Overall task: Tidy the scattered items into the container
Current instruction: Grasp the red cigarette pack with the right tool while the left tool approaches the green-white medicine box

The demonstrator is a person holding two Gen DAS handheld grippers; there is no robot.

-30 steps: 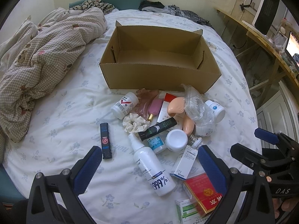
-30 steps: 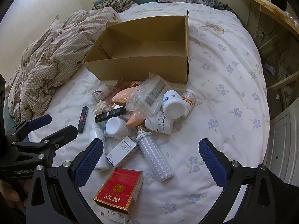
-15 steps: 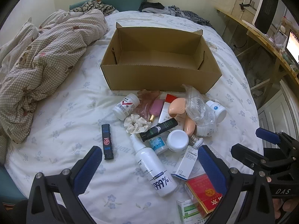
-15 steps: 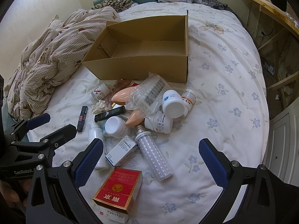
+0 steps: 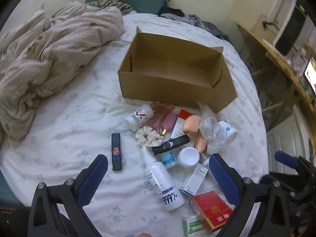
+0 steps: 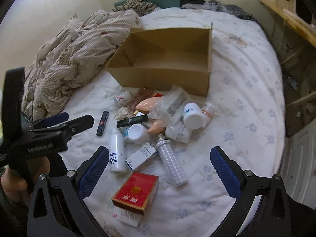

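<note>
An open cardboard box (image 5: 177,90) (image 6: 164,79) sits on the white flowered bed, nothing visible inside it. In front of it lies a heap of small items: a white spray bottle (image 5: 162,179) (image 6: 117,154), a black tube (image 5: 116,151) (image 6: 102,122), a red packet (image 5: 212,209) (image 6: 136,191), a white scrunchie (image 5: 147,136), a clear ribbed cylinder (image 6: 171,165), white jars and small cartons. My left gripper (image 5: 158,175) hovers open over the near side of the heap, nothing between its fingers. My right gripper (image 6: 158,167) also stands open above the red packet and cylinder.
A crumpled checked quilt (image 5: 49,59) (image 6: 71,65) lies at the left of the bed. Clothes are piled at the headboard (image 5: 177,15). A wooden desk (image 5: 286,63) runs along the right side. A hand (image 6: 11,179) holds the left gripper's handle at the left edge of the right wrist view.
Both cameras shifted: the box and heap slid slightly right in the left view, and the left gripper rose higher into the right wrist view. No item has moved on the bed.
</note>
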